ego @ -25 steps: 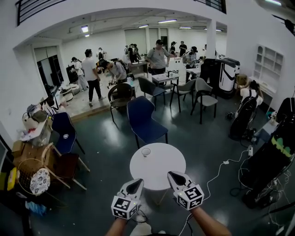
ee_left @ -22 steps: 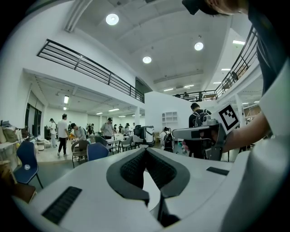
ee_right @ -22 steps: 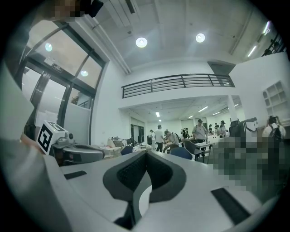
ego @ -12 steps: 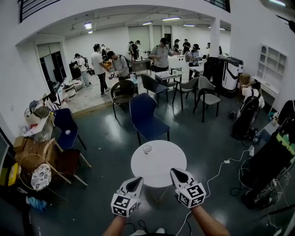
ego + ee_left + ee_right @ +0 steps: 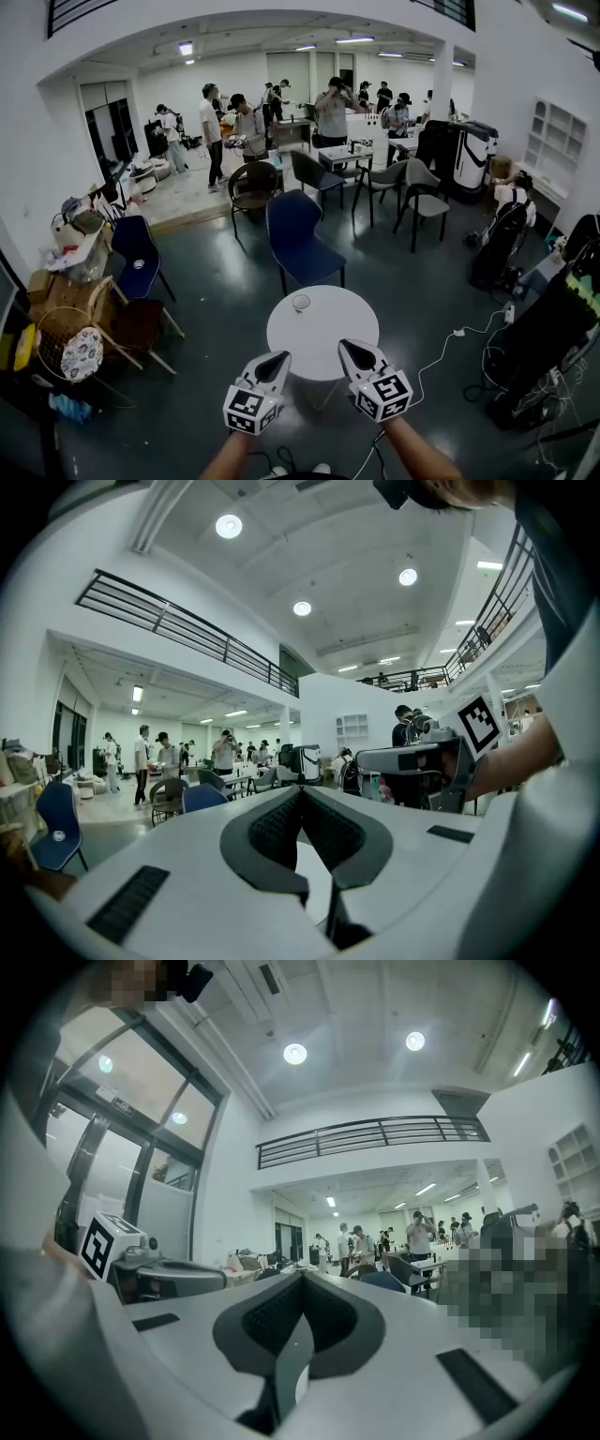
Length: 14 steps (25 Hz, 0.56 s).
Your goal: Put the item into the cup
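Left hand-held gripper, right hand-held gripper: both closed.

Cup contents too small, indistinct.

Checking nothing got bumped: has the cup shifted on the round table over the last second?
No. The cup stands where it did, by the far rim of the round table, left of its middle.

In front of me stands a round white table on a dark, shiny floor. Behind it is a blue chair, and further back are grey chairs. The walls are white. A balcony railing runs above, under lit round ceiling lamps.
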### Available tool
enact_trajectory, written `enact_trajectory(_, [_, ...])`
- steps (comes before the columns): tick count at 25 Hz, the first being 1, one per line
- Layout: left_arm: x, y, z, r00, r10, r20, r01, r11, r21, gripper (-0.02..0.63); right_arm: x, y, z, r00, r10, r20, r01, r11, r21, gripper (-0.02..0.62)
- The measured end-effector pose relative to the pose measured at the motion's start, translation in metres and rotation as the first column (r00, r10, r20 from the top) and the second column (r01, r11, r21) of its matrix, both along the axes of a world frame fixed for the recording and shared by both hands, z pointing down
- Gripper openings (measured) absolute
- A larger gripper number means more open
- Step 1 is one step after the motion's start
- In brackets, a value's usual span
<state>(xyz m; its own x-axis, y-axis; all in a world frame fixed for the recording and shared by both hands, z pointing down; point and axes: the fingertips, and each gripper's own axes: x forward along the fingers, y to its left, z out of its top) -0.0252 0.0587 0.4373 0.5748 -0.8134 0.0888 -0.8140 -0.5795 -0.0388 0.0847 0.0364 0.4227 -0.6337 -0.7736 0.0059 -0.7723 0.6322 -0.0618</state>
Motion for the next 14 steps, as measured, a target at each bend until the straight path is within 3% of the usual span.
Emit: enact_trajectory(14, [-0.021,0.01,0.004,0.999,0.039,0.007,-0.039,0.999,-0.007,0.015,-0.02,0.014,0.002,0.999,0.036,-0.005,-0.036,0.999,-0.009,0.017])
